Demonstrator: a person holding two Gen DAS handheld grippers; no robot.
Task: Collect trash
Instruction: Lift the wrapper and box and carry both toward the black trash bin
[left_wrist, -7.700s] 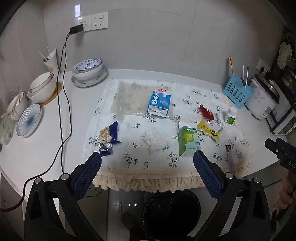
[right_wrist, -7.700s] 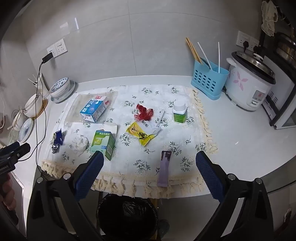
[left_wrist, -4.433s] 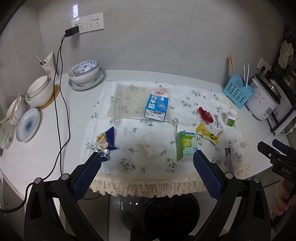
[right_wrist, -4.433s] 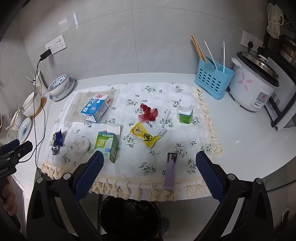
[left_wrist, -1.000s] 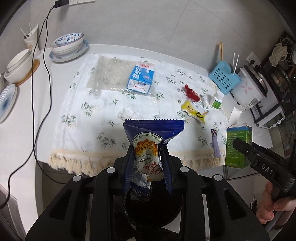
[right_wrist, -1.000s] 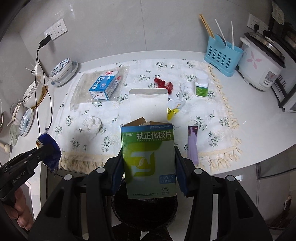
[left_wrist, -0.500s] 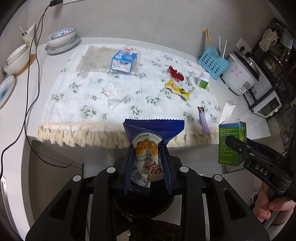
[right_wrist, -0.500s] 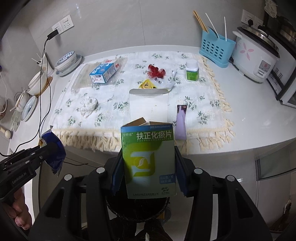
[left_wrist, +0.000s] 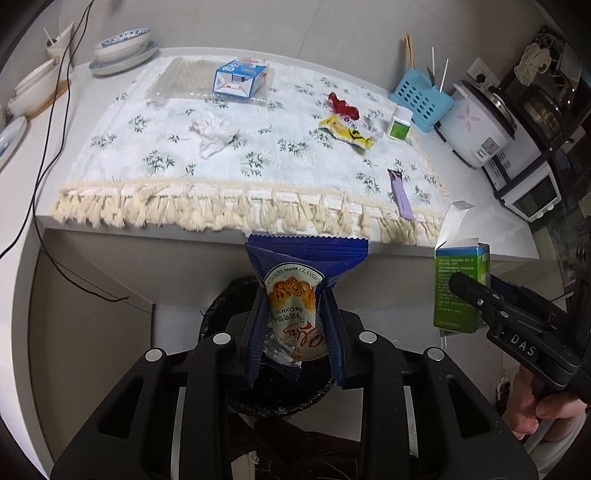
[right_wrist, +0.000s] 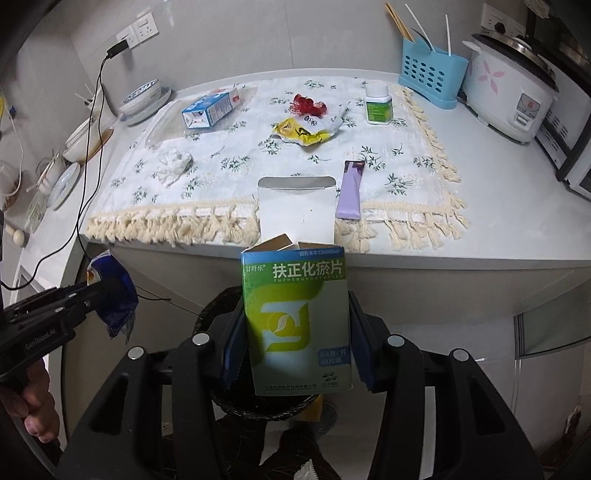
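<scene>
My left gripper (left_wrist: 295, 332) is shut on a blue cookie wrapper (left_wrist: 295, 291) and holds it over the black-lined trash bin (left_wrist: 221, 306) below the counter edge. My right gripper (right_wrist: 297, 339) is shut on a green medicine box (right_wrist: 295, 325) with its flap open, above the same bin (right_wrist: 214, 310). On the floral cloth lie a blue milk carton (left_wrist: 238, 79), a crumpled tissue (left_wrist: 212, 134), a red wrapper (left_wrist: 341, 105), a yellow wrapper (left_wrist: 345, 134), a purple sachet (left_wrist: 400, 197) and a white bottle (left_wrist: 399, 123).
A blue utensil basket (right_wrist: 430, 70) and a rice cooker (right_wrist: 513, 88) stand at the counter's back right. Bowls and plates (left_wrist: 122, 50) stand at the back left, with a black cable (left_wrist: 51, 122) running over the edge. The fringed cloth edge (left_wrist: 221, 214) overhangs the bin.
Both grippers have dropped lower and closer to the bin below the counter edge, still holding the wrapper and the box. The items on the cloth have not moved.
</scene>
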